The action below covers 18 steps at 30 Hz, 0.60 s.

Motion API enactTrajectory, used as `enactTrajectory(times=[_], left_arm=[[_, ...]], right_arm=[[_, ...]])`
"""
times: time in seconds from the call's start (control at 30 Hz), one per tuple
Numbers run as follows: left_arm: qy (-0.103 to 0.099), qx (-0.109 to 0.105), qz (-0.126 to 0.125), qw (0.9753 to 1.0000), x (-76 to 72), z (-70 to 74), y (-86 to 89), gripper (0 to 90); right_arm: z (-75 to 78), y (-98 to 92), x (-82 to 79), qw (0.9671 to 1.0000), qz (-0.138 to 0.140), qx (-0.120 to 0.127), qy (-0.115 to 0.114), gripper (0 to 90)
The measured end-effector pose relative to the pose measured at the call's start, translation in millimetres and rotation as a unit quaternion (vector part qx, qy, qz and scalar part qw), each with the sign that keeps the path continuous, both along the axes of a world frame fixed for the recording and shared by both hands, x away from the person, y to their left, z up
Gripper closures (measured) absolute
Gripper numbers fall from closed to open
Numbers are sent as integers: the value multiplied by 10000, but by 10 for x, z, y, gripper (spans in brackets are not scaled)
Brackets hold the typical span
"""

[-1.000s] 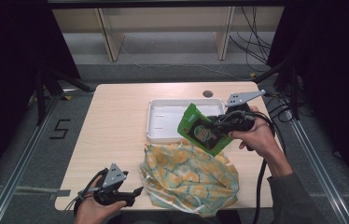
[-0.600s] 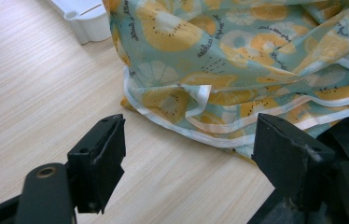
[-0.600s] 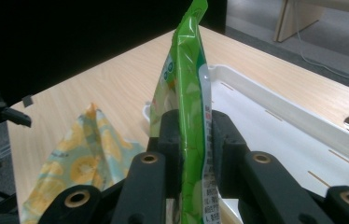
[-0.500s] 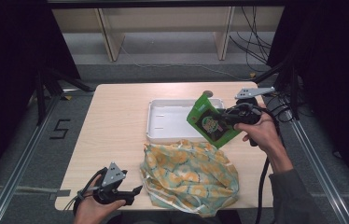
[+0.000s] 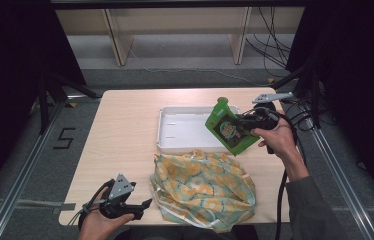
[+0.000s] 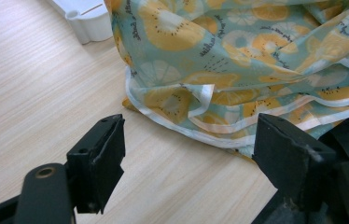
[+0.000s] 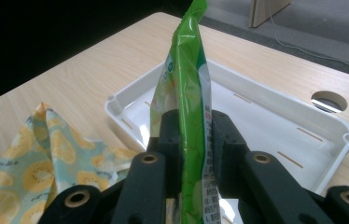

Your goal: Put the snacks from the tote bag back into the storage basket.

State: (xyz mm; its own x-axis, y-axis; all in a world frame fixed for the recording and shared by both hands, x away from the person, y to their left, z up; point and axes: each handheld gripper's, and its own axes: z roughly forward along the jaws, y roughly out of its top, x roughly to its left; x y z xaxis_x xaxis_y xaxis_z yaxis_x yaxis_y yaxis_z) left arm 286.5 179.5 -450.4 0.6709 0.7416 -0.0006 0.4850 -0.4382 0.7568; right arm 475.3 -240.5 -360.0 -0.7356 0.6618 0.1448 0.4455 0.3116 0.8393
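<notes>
A green snack packet (image 5: 229, 128) hangs in the air over the right end of the white tray (image 5: 182, 131), with my right gripper (image 5: 247, 124) shut on it. In the right gripper view the packet (image 7: 189, 107) stands edge-on between the two black jaws of the gripper (image 7: 192, 135), above the tray (image 7: 275, 126). A cloth bag with a yellow fruit print (image 5: 202, 187) lies crumpled on the table in front of the tray. My left gripper (image 5: 142, 206) rests at the table's front edge, open, just left of the bag (image 6: 238, 70); nothing sits between the jaws of this gripper (image 6: 189, 156).
The wooden table (image 5: 125, 130) has a round cable hole (image 7: 329, 101) beyond the tray. Cables (image 5: 282, 200) trail from the right gripper down the right side. Metal rails and dark stands flank the table on the floor. Bare tabletop lies left of the tray.
My right gripper has carried the green packet up and to the right, from just above the bag to over the tray's right end. The left gripper has stayed put.
</notes>
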Motion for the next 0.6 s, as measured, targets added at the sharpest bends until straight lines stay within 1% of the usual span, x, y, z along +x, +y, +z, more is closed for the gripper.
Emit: enactTrajectory(times=[0.03,0.07,0.1,0.17,0.2,0.23,0.27,0.33,0.37,0.4,0.43,0.47,0.5,0.53,0.57,0.6], left_arm=[[-28,24,-24,10000,5,3,4,246],[-21,25,-22,10000,6,4,3,246],[0,0,6,10000,3,3,-1,245],[-35,35,-36,10000,6,4,5,245],[-31,30,-33,10000,3,5,4,245],[-36,30,-36,10000,4,6,4,245],[-42,29,-39,10000,5,7,4,245],[-50,27,-38,10000,5,8,10,245],[-46,49,-49,10000,7,12,15,245],[18,-17,18,10000,1,7,7,245],[23,-28,29,10000,4,6,6,245],[2,9,7,10000,6,10,12,245],[-32,61,-26,10000,12,15,22,245],[-34,59,-21,10000,13,17,26,245],[-44,53,-15,10000,15,18,28,245],[1,-22,50,10000,9,12,23,245]], right_arm=[[-15,9,14,10000,-68,73,-7,770],[-20,14,19,9999,-62,117,85,770],[-22,14,30,9999,-68,79,117,770],[-36,28,52,9997,-184,145,64,770],[-32,12,68,9999,-103,47,61,770],[-34,24,69,9996,-162,90,197,770],[-39,27,77,9996,-167,117,208,770],[-45,24,96,9996,-203,82,175,770],[-63,23,132,9998,-163,77,-14,770],[-63,25,139,9998,-186,57,-14,770],[-66,42,129,9996,-199,126,126,770],[-64,59,129,9995,-210,117,181,770],[-68,63,149,9997,-185,107,84,770],[-71,91,148,9993,-241,184,234,770],[-76,101,168,9994,-265,149,193,770],[-84,107,177,9994,-278,145,148,770]])
